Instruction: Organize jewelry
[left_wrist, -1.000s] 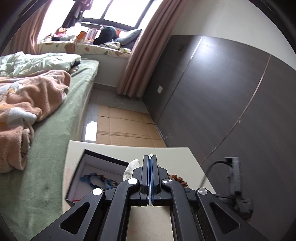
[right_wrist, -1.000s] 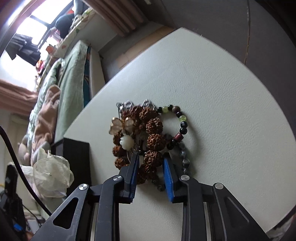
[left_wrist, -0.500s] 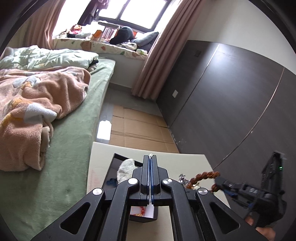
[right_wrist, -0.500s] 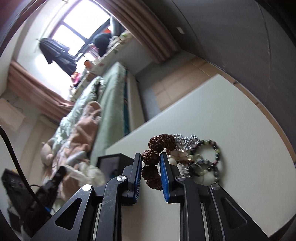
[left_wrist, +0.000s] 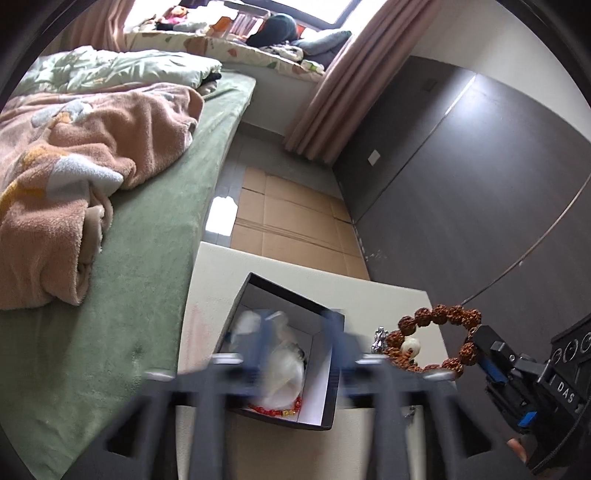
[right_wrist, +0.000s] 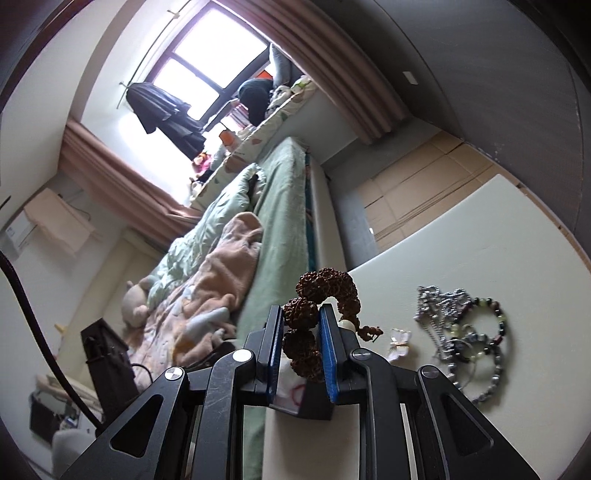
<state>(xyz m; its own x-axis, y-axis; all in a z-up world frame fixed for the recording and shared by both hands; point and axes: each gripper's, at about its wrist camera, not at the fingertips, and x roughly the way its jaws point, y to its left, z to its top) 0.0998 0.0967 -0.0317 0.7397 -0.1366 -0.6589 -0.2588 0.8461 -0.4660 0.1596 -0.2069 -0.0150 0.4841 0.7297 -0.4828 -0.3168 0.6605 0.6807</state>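
Observation:
My right gripper is shut on a brown knobbly-bead bracelet and holds it in the air above the pale table. From the left wrist view the bracelet hangs as a ring from the right gripper, to the right of the black box. My left gripper is blurred, its jaws opening above the box, with nothing pressed between them. A white plastic pouch and a red bead string lie in the box.
A silver chain, dark beaded bracelets and a small pale butterfly charm lie on the table to the right. A green bed with a peach blanket runs along the left. A dark wall panel stands on the right.
My right gripper closed on the brown bracelet and lifted it off the jewelry pile. My left gripper's jaws went from shut to apart as it moved nearer the box.

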